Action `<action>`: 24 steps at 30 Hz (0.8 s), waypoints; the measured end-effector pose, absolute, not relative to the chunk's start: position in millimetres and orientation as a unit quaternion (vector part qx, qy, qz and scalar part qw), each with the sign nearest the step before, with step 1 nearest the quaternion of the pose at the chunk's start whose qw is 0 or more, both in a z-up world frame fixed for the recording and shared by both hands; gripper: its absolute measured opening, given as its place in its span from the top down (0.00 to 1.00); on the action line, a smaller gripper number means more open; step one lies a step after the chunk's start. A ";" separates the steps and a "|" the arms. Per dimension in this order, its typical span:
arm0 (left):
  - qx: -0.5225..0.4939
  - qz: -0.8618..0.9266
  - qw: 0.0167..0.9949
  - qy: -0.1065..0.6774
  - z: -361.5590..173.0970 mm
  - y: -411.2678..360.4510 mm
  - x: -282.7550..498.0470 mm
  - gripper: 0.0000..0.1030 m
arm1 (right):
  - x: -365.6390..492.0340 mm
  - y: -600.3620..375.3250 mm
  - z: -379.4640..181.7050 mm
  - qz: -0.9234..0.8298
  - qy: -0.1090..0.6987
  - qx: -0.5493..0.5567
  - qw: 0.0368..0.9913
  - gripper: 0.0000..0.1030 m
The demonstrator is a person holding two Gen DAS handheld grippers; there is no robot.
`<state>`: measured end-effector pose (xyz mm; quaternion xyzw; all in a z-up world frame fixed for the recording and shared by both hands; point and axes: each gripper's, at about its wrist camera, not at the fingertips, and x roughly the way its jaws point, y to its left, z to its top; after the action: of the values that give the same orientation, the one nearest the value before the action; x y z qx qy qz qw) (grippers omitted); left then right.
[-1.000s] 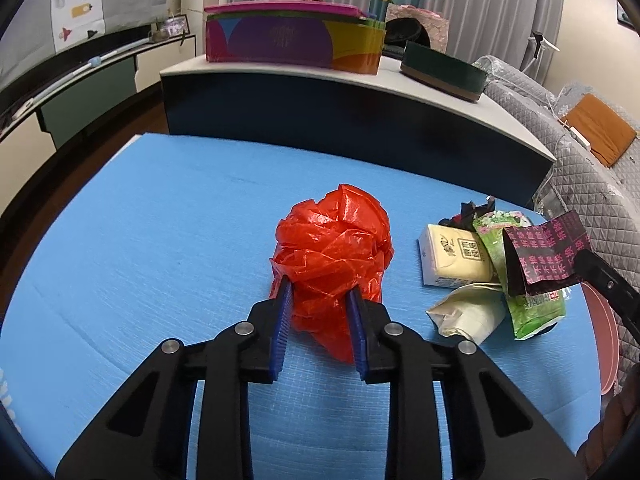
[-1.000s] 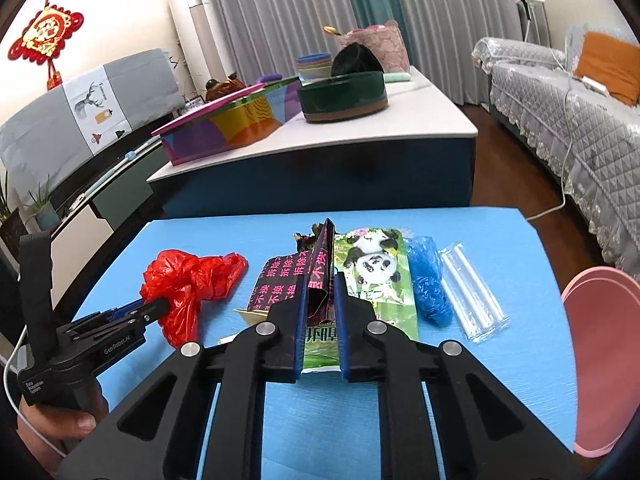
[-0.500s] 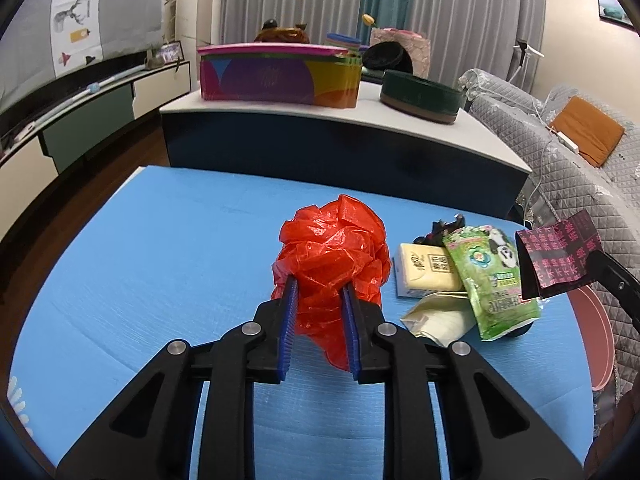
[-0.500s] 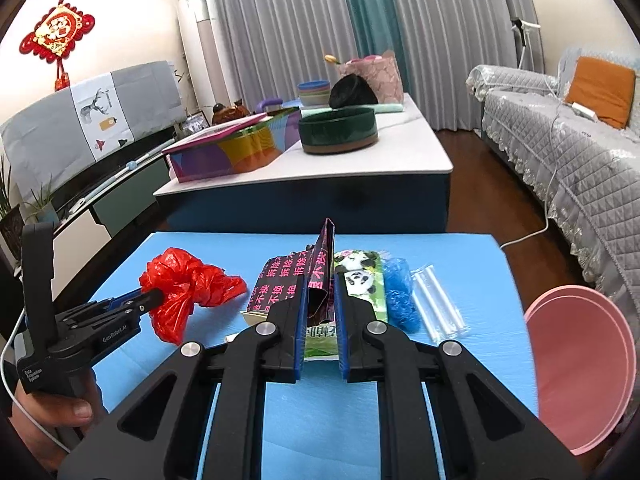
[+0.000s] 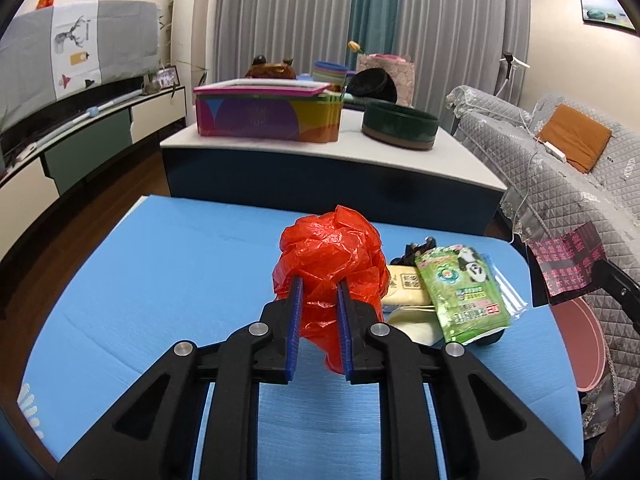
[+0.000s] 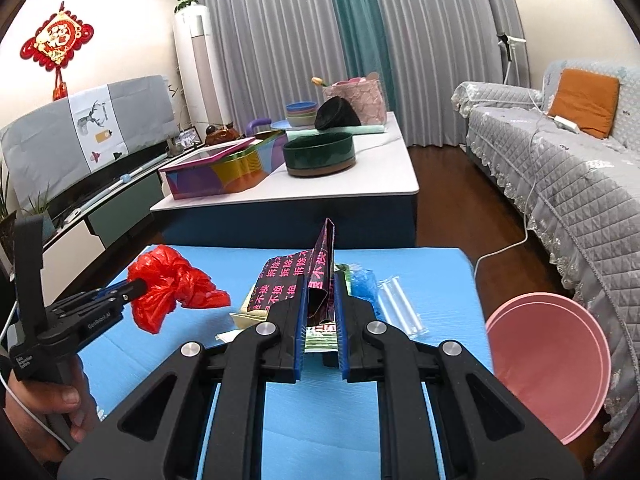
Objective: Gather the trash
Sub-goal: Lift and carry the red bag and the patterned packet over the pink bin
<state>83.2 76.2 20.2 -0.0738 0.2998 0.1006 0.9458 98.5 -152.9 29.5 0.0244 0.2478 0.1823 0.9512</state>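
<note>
Trash is already pinched in both my claws; the left gripper (image 5: 318, 300) has just been closing, its blue pads now squeezing the crumpled red plastic bag (image 5: 332, 256), which hangs clear of the blue mat (image 5: 160, 280) in the right wrist view; the right gripper (image 6: 319, 300) is narrow, clamped on the dark wrapper with pink print (image 6: 316, 276), its long edge standing up between the pads; further out, the green panda packet (image 5: 460, 292), a cream packet (image 5: 404, 290) and clear tubes (image 6: 400, 308) lie on the mat, between my two claws (nearer the right one); the pink bin (image 6: 548, 364) sits off the mat's right edge, just beside the right gripper and well apart from the left; I judge the wrapper goes rightward first, and the bag must cross the whole mat.
</note>
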 end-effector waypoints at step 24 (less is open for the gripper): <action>-0.057 0.035 0.960 0.271 77.1 6.1 55.5 0.85 | 75.4 -217.5 66.8 0.108 0.206 0.016 0.972 0.87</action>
<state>55.5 6.1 77.1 -0.0572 0.2708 0.0347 0.9603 75.4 -217.5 66.8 0.0164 0.2060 0.1079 0.9724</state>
